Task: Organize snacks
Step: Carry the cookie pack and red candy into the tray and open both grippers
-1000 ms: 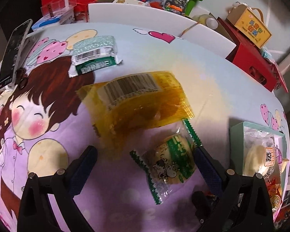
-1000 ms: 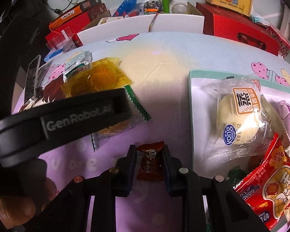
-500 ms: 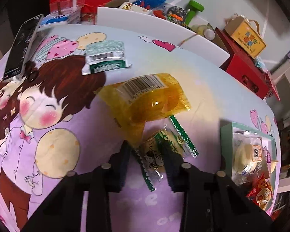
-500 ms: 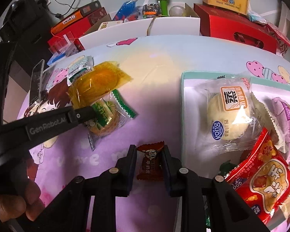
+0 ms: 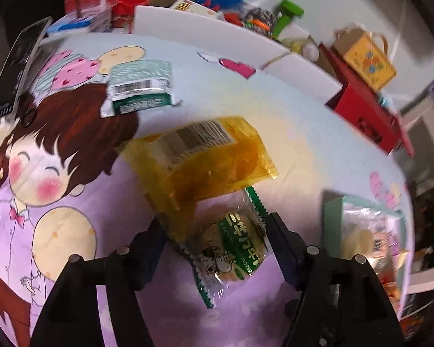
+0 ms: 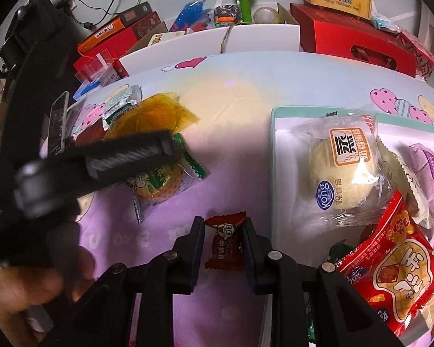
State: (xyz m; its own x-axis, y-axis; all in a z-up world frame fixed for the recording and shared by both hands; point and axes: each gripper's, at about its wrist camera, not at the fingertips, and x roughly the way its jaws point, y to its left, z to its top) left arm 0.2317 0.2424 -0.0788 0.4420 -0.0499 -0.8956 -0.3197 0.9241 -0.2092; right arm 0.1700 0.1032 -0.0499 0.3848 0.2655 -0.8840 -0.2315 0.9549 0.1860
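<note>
The left gripper [image 5: 214, 248] has its jaws spread wide, one on either side of the green-trimmed biscuit packet [image 5: 231, 248], with a clear gap on each side, so it holds nothing. The right gripper [image 6: 222, 245] has its jaws drawn in close around the small red candy [image 6: 223, 245]; the pads appear to touch the wrapper's sides, and I judge it gripped.

The biscuit packet lies on the cartoon tablecloth [image 5: 72, 231], its upper edge tucked under the yellow snack bag [image 5: 199, 162], which overlaps it. It looks light, its clear film slick and crinkly, the round biscuit inside stiff but likely to crack under a hard squeeze. The best hold is probably across the round middle, closing gently, and lifting out from beneath the yellow bag instead of dragging it along. The candy is tiny, light and firm; its twisted foil ends would slip, so the body is the place to pinch.

Further out, a green-and-white packet [image 5: 139, 91] lies well apart up the cloth. The mint-rimmed tray [image 6: 273, 173] sits to the right, already holding a steamed-cake pack [image 6: 343, 170] and a red snack bag [image 6: 396, 274]
</note>
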